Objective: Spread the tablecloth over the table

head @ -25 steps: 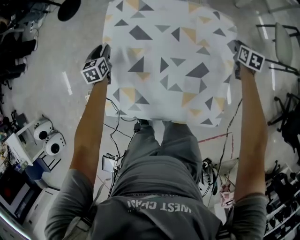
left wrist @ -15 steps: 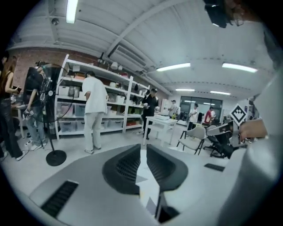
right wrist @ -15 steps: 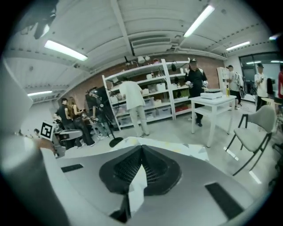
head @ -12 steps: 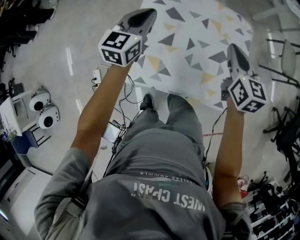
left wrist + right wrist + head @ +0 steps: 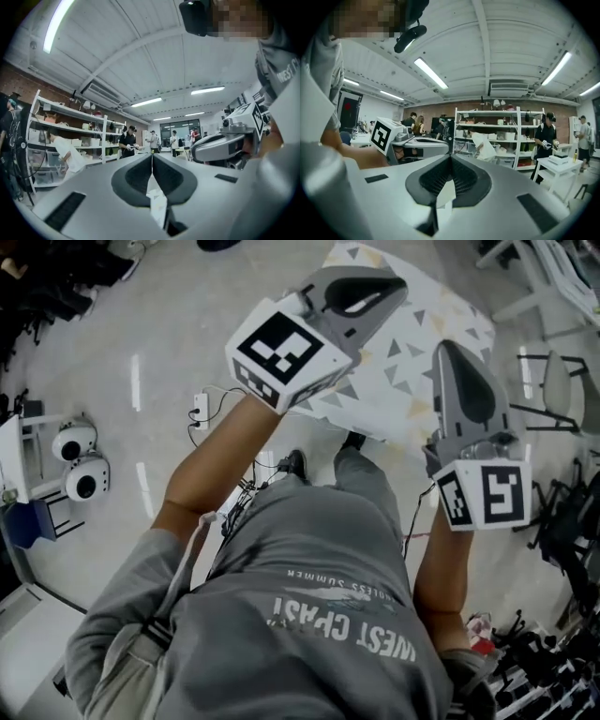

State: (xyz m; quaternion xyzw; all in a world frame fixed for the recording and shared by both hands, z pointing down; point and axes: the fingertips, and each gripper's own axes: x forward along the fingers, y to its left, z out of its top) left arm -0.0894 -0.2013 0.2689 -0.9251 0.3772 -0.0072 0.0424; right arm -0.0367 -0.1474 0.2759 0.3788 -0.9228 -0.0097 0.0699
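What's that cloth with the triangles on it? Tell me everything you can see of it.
The white fabric tablecloth is printed with scattered grey and pale yellow triangles and looks thin and soft. One bit is pinched in the shut left gripper, another in the shut right gripper, both held up about level. The rest spreads away below them, slightly rumpled, partly hidden by the grippers.

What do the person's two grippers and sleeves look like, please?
The left gripper and right gripper are light grey shells with dark textured pads. Each bears a white cube with black square markers. The person wears a grey short-sleeved T-shirt.
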